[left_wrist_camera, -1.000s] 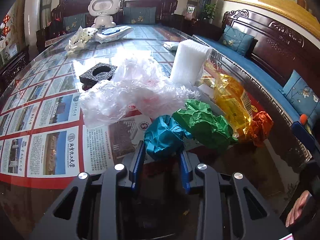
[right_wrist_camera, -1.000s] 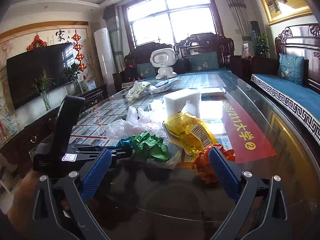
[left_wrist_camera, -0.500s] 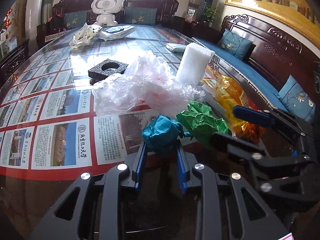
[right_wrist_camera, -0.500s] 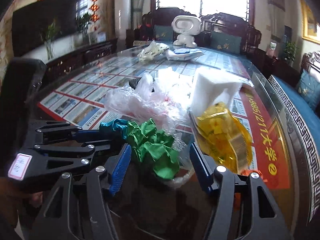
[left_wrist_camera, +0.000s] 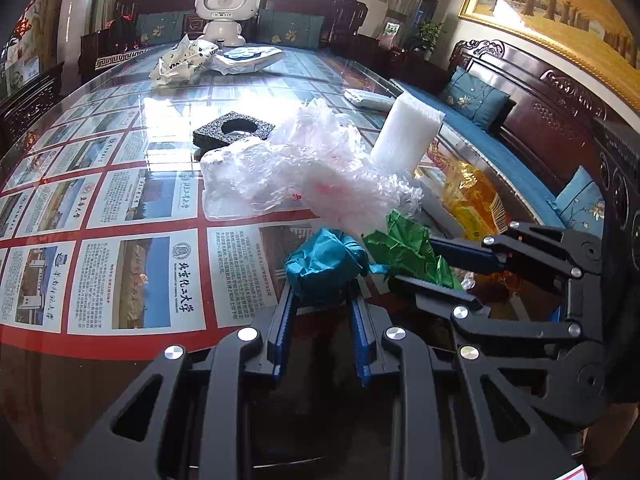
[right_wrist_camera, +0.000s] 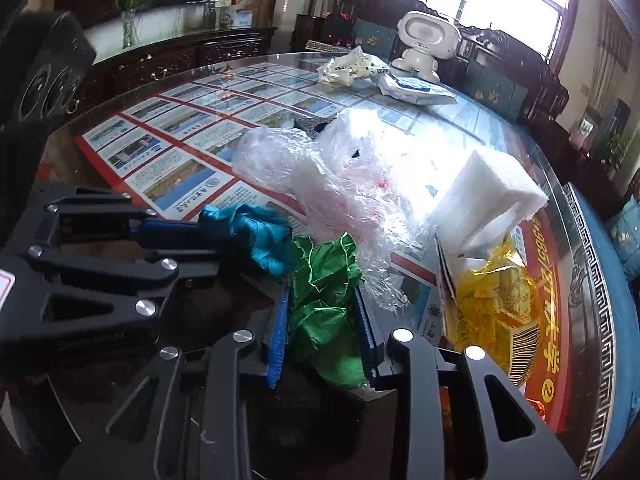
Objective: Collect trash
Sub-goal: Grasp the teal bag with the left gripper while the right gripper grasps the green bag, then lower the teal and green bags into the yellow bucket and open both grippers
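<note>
My left gripper is shut on a crumpled teal paper ball, which also shows in the right wrist view. My right gripper is shut on a crumpled green paper ball; in the left wrist view that ball sits between the right gripper's fingers. Both balls rest low over the glass table top. Clear crumpled plastic, a white foam block and a yellow wrapper lie just beyond.
A black foam square with a hole lies behind the plastic. A white robot figure, a crumpled white bag and a white packet stand at the far end. A carved sofa with blue cushions runs along the right.
My right gripper swung left from the orange and yellow trash onto the green ball and closed on it. My left gripper tightened on the teal ball and barely moved.
</note>
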{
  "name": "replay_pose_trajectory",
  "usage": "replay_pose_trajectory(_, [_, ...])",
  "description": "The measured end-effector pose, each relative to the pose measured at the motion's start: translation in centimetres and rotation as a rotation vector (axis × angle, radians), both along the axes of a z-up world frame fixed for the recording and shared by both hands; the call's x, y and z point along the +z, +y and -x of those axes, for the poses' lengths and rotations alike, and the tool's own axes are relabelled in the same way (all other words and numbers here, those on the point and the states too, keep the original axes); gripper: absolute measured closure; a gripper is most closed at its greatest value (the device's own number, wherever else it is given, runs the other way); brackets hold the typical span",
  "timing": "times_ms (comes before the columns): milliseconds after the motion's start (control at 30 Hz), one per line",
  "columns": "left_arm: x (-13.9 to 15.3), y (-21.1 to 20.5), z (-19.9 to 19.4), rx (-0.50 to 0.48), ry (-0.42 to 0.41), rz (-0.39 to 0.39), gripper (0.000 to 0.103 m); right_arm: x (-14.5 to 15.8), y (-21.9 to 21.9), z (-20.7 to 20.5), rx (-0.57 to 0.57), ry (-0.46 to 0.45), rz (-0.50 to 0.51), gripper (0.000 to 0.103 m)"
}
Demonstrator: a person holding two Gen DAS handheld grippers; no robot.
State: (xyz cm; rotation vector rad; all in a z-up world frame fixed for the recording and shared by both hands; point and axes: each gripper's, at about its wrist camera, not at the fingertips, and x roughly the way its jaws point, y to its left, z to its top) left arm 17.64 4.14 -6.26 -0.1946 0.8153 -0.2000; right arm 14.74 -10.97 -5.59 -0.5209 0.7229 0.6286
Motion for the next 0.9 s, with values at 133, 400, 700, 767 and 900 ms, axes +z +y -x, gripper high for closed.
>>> replay_pose_trajectory(133, [0.6, 0.4, 0.8, 0.008, -0.02, 0.012, 0.076, 1.1, -1.0, 0.6, -0.007, -0.022, -0.074, 0.074])
replay_pose_trajectory(400, [3.2, 0.7, 4.7, 0.013, -0.09, 0.001, 0.076, 5.2, -3.1, 3.0, 0.002, -0.051, -0.223, 0.073])
replay_pose_trajectory(700, [6.8, -1.7, 12.4, -0.06, -0.176, -0.036, 0.076, 9.0, -7.8, 10.7, 0.015, -0.101, -0.326, 0.073])
replay_pose_trajectory(767, [6.9, -2.7, 14.3, -0.086, -0.18, -0.042, 0.076, 8.8, -8.7, 13.1, 0.013, -0.097, -0.335, 0.073])
replay_pose_trajectory(900, [6.1, -4.8, 17.9, -0.144, -0.166, -0.054, 0.076, 7.8, -10.1, 17.8, 0.027, -0.085, -0.347, 0.073])
